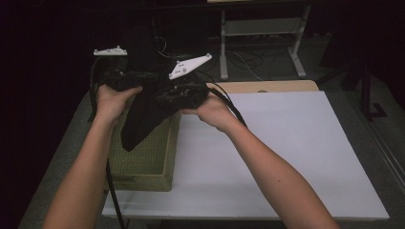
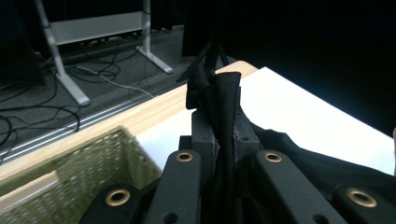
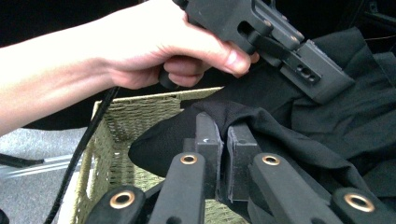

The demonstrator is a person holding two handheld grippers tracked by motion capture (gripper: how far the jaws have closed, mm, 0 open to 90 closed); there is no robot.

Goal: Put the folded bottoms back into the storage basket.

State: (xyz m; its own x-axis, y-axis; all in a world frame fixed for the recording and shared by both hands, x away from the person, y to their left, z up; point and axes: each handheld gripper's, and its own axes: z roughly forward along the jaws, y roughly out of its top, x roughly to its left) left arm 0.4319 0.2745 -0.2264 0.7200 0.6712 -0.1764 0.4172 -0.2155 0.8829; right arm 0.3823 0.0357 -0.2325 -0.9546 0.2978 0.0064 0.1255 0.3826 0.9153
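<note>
A black cloth (image 1: 142,117) hangs between both grippers above a woven green basket (image 1: 143,164) at the table's left edge. My left gripper (image 1: 125,81) is shut on a bunched edge of the cloth (image 2: 224,88), which sticks up between its jaws. My right gripper (image 1: 184,94) is also shut, pinching a fold of the cloth (image 3: 327,121) between its pads. In the right gripper view, the person's hand (image 3: 154,46) holds the left gripper (image 3: 280,46) just above and beyond my right gripper (image 3: 225,128). The cloth's lower end droops into the basket (image 3: 126,123).
A white board (image 1: 286,148) covers the table to the right of the basket, with a wooden strip (image 1: 267,86) along its far edge. A metal shelf frame (image 1: 260,33) and cables lie on the floor beyond. A black cable (image 1: 112,191) trails down the table's left side.
</note>
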